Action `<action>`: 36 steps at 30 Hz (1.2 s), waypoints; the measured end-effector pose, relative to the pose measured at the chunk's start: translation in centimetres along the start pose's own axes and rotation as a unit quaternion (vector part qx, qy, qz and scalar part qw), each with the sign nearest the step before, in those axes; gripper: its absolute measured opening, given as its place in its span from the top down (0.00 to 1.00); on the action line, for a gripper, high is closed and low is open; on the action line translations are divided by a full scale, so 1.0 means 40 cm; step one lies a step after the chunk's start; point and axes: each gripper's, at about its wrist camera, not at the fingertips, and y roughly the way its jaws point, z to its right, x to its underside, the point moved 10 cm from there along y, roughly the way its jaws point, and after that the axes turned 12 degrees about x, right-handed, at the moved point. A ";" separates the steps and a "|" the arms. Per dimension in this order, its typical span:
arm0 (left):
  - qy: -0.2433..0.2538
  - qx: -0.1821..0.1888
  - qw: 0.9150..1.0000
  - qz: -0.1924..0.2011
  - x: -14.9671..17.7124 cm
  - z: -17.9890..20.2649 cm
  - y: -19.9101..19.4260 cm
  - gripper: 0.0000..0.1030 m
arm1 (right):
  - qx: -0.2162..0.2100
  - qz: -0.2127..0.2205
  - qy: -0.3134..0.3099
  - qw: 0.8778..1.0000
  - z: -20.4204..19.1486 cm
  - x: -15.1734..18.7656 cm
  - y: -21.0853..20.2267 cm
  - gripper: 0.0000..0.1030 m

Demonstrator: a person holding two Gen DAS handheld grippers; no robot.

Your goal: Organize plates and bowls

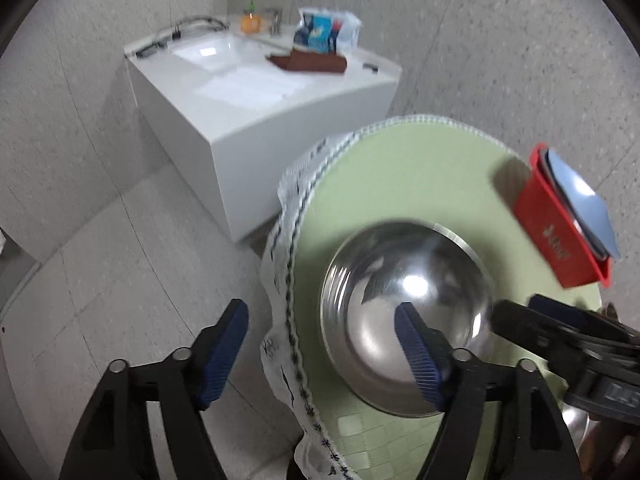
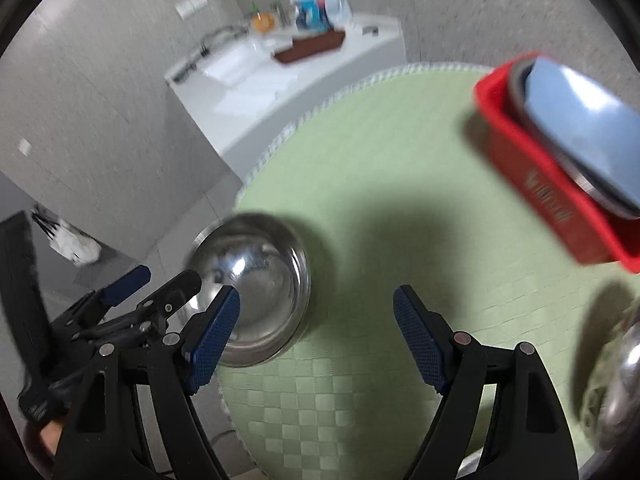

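A steel bowl lies upside down near the left edge of a round table with a green mat. My left gripper is open and empty, its right finger over the bowl, its left finger off the table's edge. My right gripper is open and empty above the mat, just right of the same bowl. A red rack holds a blue plate upright; it also shows in the right wrist view. A second steel dish is at the right edge, blurred.
A white sink counter stands beyond the table with a brown cloth, a bag of packets and an orange bottle. Grey tiled floor lies left of the table. A white lace cloth hangs off the table's edge.
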 end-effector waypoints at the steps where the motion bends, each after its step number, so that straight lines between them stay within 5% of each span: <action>1: -0.002 0.006 1.000 -0.007 0.004 -0.003 0.009 0.46 | 0.001 -0.014 0.006 1.000 -0.001 0.007 0.023 0.30; 7: -0.002 0.034 0.999 -0.036 -0.003 -0.009 0.038 0.85 | -0.011 -0.062 0.025 0.998 -0.007 0.029 0.103 0.64; 10: 0.004 0.031 0.999 -0.028 -0.025 -0.016 0.037 0.87 | -0.033 -0.066 0.018 0.997 -0.022 0.031 0.104 0.82; 15: 0.011 0.033 0.999 0.003 -0.028 0.021 -0.031 0.88 | -0.041 -0.052 0.012 0.998 -0.013 0.047 0.066 0.85; 24: 0.054 0.053 0.994 0.077 0.013 0.258 -0.205 0.88 | -0.071 0.023 0.010 0.997 0.118 0.060 -0.159 0.85; 36: 0.102 0.094 0.988 0.066 0.128 0.642 -0.106 0.88 | -0.020 0.082 0.039 0.996 0.515 0.111 -0.335 0.85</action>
